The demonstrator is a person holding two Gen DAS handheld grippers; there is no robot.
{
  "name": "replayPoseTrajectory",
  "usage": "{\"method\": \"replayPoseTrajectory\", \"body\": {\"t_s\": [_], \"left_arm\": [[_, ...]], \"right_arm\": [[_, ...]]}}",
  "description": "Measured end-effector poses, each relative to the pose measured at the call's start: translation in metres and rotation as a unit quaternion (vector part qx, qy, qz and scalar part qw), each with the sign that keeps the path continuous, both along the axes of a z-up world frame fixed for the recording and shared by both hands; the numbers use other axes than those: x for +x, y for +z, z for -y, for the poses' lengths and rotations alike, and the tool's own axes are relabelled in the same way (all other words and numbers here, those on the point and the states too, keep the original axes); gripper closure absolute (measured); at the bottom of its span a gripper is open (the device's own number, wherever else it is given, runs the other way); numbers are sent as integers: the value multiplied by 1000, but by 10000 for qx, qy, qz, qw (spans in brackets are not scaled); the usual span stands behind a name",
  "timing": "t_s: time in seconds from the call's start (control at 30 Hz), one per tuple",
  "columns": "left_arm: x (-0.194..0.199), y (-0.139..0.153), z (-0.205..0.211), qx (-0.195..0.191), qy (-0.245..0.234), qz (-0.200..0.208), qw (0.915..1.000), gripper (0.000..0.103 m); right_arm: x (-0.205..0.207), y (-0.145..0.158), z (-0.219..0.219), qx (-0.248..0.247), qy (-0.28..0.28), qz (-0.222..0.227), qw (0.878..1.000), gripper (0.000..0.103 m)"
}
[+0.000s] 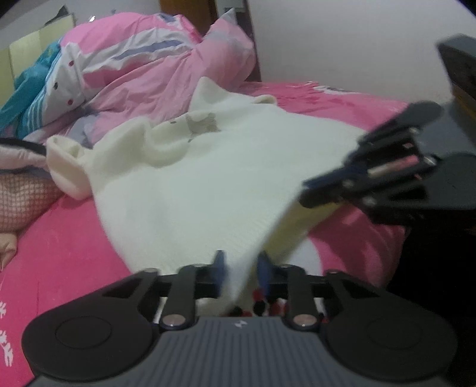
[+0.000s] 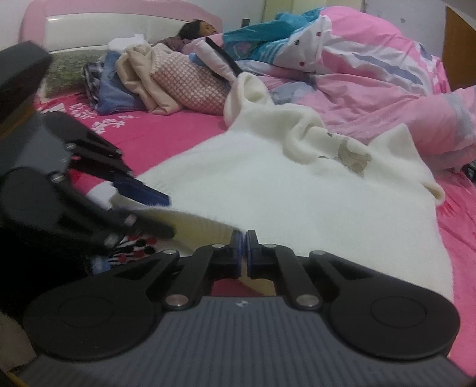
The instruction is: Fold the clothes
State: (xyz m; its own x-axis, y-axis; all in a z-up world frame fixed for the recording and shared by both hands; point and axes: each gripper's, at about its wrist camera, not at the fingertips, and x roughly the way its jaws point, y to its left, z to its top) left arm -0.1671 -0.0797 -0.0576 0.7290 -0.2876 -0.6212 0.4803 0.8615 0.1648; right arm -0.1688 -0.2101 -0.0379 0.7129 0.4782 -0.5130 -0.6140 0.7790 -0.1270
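Observation:
A cream white sweater [image 1: 208, 178] lies spread on the pink bed sheet [image 1: 59, 253], with one sleeve [image 1: 68, 160] bunched at the far left. Its near hem runs up between the blue pads of my left gripper [image 1: 241, 268], which is shut on it. In the same view my right gripper [image 1: 309, 190] pinches the hem further right. The right wrist view shows the sweater [image 2: 297, 193] with a small grey print on its chest. There my right gripper [image 2: 244, 247] is shut on the hem's edge, and the left gripper [image 2: 160, 214] holds the lifted hem at the left.
A rumpled pink duvet [image 2: 372, 74] is heaped behind the sweater. A pile of folded clothes [image 2: 154, 80] sits near the white and pink headboard [image 2: 89, 26], and a person [image 2: 196, 28] lies beside it. A dark object [image 1: 458, 68] stands at the right edge.

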Motion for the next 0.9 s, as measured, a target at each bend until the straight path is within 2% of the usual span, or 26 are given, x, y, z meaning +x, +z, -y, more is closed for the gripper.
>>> {"method": "replayPoseTrajectory", "body": {"t_s": [0.1,0.23,0.37,0.43,0.5,0.6,0.67,0.73,0.8,0.9], "left_arm": [[6,6,-4,-157,122,47,9998,98],[1,15,-3,-143,126,410,9990,99],[-3,14,2,168,-50,649,9977,99],[-1,7,4,306,-127,577,9978,99],[2,-1,5,440,-135,480,9978,100],[7,-7,3,501,-55,525,9973,100],[9,-2,2,544,42,785,9954,100],[11,-1,7,809,93,1156,9899,100],[11,-4,13,1157,105,1532,9813,100],[2,-15,24,1716,-41,2056,9635,100]], "right_arm": [[1,1,2,56,129,-76,9999,99],[2,1,-1,17,245,-54,9997,97],[10,-3,-6,-14,370,-151,9992,95],[19,-8,-9,-201,342,-267,9989,96],[26,-11,-12,-349,216,-180,9990,98],[37,-8,-14,-249,93,-130,9996,98],[38,-8,-20,-371,2,174,9992,98],[35,-11,-29,-594,-79,621,9963,98],[29,-19,-37,-944,-129,1145,9888,98],[19,-31,-49,-1462,-202,1923,9702,98]]}}
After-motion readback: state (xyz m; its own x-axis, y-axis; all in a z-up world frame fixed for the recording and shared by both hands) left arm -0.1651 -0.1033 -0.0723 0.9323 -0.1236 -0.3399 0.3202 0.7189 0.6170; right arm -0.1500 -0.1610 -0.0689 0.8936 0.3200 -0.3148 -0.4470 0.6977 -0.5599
